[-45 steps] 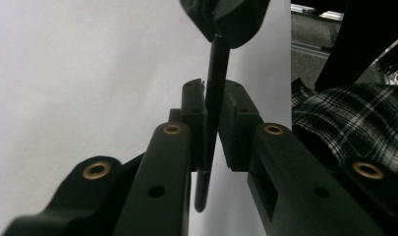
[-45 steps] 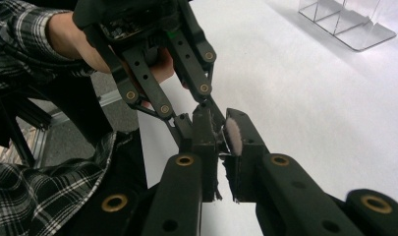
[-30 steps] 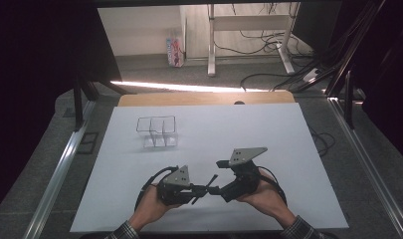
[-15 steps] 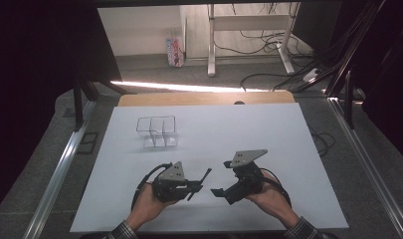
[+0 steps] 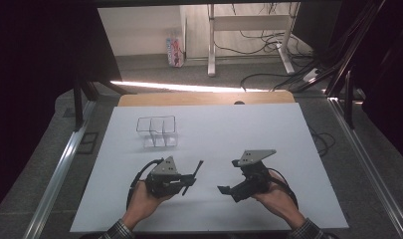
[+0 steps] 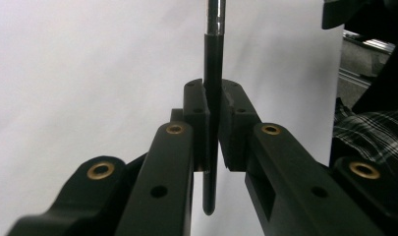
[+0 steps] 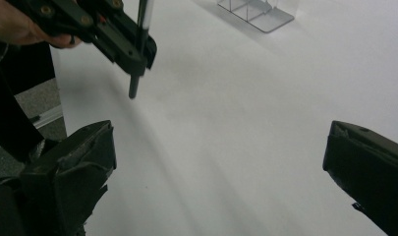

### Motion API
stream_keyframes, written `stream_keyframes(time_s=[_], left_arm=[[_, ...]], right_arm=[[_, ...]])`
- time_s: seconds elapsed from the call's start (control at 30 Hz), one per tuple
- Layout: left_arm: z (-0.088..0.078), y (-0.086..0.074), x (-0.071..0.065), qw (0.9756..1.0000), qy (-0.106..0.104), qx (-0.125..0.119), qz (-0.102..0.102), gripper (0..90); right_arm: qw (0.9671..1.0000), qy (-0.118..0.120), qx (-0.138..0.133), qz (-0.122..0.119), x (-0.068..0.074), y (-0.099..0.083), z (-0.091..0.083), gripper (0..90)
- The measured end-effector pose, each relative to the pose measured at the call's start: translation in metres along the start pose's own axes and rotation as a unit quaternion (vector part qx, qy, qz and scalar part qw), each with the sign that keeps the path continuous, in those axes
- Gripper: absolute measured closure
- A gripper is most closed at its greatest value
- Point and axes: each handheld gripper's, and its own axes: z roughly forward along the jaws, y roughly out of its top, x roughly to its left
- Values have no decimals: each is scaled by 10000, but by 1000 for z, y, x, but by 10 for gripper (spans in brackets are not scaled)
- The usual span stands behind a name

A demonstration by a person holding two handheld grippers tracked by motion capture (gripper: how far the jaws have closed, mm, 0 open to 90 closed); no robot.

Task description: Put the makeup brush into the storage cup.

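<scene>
High view: two handheld grippers over the near half of a white desk [image 5: 268,129], one slim black pen [image 5: 193,177], one clear plastic organiser [image 5: 157,132] with compartments. Left gripper [image 5: 181,180] at the near left, held in the left hand [image 5: 142,201], jaws clamped tight on the pen. Pen off the desk surface, long axis running diagonally, far end angled away and slightly toward the right gripper, near end poking out below the jaws. Right gripper [image 5: 228,190] held in the right hand [image 5: 276,199], well apart from the pen, jaws having just been opening and now spread as wide as they go, nothing between them, touching nothing. Organiser standing upright toward the far left of the desk, well apart from both grippers. Left gripper view: pen [image 6: 213,98] pinched between the two black pads, upright in that picture, a metallic band near its top, rounded end hanging below the pads, white desk behind. Right gripper view: own two jaws far apart at the bottom corners with bare white desk between; left gripper [image 7: 132,51] at upper left, gripping the pen [image 7: 139,44] with its blunt end pointing down toward the desk, not touching it; organiser [image 7: 258,12] at the top edge.
</scene>
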Motion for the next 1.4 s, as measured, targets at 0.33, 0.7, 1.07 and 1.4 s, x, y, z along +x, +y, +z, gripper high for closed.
stream_keyframes(time_s=[0.33, 0.7, 1.07, 1.4], left_arm=[[-18, -5, 16, 9989, 324, -185, -282, 834], [-30, -9, 30, 9962, 608, -280, -554, 833], [-35, -10, 44, 9938, 818, -322, -685, 833], [-39, -8, 54, 9913, 941, -390, -837, 833]], right_arm=[[9994, -331, 85, 14, -3, -11, -9, 0], [9977, -669, 112, 54, -8, -22, -23, 0], [9959, -881, 137, 131, -13, -34, -36, 0], [9939, -1052, 102, 318, -19, -44, -48, 0]])
